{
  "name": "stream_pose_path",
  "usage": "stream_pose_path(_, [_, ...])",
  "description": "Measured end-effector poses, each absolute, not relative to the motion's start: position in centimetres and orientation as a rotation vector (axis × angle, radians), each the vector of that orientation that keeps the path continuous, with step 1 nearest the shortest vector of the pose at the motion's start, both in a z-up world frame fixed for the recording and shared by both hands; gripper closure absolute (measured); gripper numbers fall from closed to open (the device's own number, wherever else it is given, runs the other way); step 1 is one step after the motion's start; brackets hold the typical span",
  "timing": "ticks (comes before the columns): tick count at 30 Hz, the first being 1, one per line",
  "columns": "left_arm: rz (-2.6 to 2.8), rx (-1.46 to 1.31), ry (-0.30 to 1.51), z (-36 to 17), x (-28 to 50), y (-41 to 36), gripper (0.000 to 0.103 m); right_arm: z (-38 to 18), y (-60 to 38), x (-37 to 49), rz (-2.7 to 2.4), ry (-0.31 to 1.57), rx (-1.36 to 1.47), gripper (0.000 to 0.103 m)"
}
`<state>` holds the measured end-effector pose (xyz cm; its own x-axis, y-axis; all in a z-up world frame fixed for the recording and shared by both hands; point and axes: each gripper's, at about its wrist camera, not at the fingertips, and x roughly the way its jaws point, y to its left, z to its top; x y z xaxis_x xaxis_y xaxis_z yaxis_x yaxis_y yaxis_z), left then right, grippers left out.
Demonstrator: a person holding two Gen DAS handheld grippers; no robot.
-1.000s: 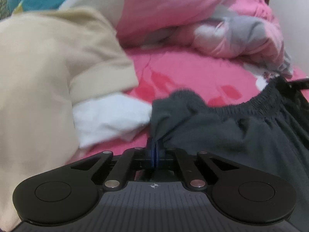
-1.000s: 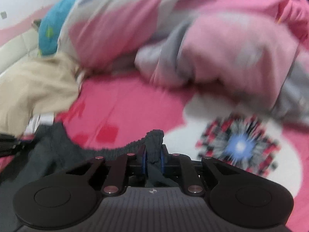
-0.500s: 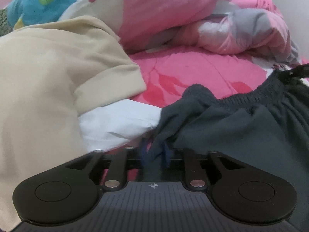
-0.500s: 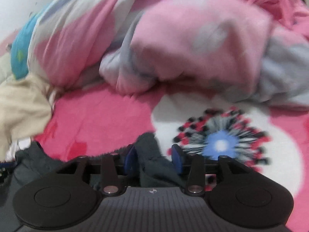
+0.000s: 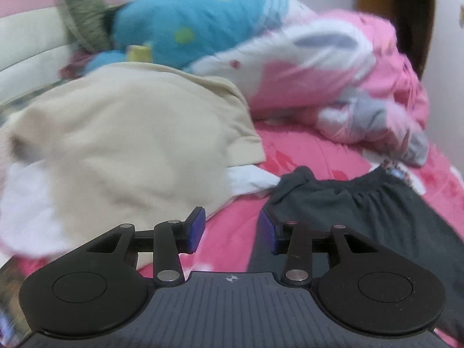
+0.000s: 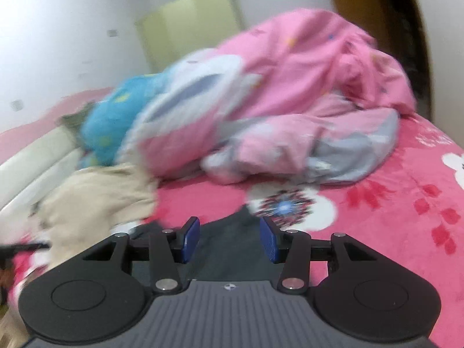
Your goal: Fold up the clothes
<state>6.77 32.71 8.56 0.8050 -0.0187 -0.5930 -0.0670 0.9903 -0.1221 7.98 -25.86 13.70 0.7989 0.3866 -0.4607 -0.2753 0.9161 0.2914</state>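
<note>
Left hand-held gripper [image 5: 232, 230] and right hand-held gripper [image 6: 229, 239] both released above dark shorts [image 5: 362, 211]; beige shirt [image 5: 124, 145] beside, quilt [image 5: 319, 87] behind.

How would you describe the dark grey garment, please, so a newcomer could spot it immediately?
On the pink floral bedspread, in front of the heaped pink quilt, lie several clothes. The dark grey garment lies right of the beige top; its gathered elastic waistband is unique.

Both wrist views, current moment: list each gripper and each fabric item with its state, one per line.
left gripper: open, holding nothing.
right gripper: open, holding nothing.
dark grey shorts: lying on the bed, free of both grippers.
beige shirt: heaped, unfolded.
white garment: partly under the beige shirt.
pink duvet: bunched up.
</note>
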Motion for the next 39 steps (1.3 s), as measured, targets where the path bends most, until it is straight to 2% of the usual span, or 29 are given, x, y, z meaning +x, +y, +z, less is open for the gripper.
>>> stream_pose_path(5, [0.052, -0.226, 0.588, 11.1, -0.4, 36.4, 0.059, 14.2, -17.6, 1.8, 0.580, 0.549, 0.073, 0.054])
stream_pose_path(9, [0.041, -0.267, 0.616, 8.7, -3.6, 37.1, 0.058, 11.4, -9.4, 0.0, 0.768, 0.598, -0.022, 0.056])
stream_pose_path(12, [0.015, -0.282, 0.647, 6.2, -5.2, 36.8, 0.058, 7.0, -3.4, 2.1, 0.822, 0.701, -0.065, 0.060])
stream_pose_path(14, [0.007, -0.286, 0.672, 4.0, -5.7, 36.2, 0.058, 4.2, -0.2, 4.3, 0.808, 0.770, -0.065, 0.067])
stream_pose_path(20, [-0.008, -0.372, 0.708, 0.0, -6.7, 37.0, 0.058, -3.3, 7.0, 11.8, 0.709, 0.936, -0.088, 0.069])
stream_pose_path(23, [0.006, -0.414, 0.697, -0.6, -7.4, 38.3, 0.058, -4.9, 9.6, 13.3, 0.702, 0.916, -0.051, 0.068])
stream_pose_path(28, [0.034, -0.517, 0.683, -1.3, -7.7, 41.2, 0.058, -3.6, 11.4, 12.5, 0.726, 0.792, -0.017, 0.067])
stream_pose_path(29, [0.042, -0.534, 0.680, -1.5, -7.8, 41.7, 0.058, -3.1, 11.7, 11.5, 0.766, 0.766, -0.025, 0.066])
stream_pose_path(33, [0.060, -0.566, 0.676, -2.2, -7.8, 43.0, 0.056, -1.6, 14.1, 5.4, 0.970, 0.679, -0.102, 0.038])
stream_pose_path(39, [0.065, -0.569, 0.698, -2.8, -7.5, 43.4, 0.053, -2.5, 19.9, -1.7, 1.096, 0.557, -0.357, 0.038])
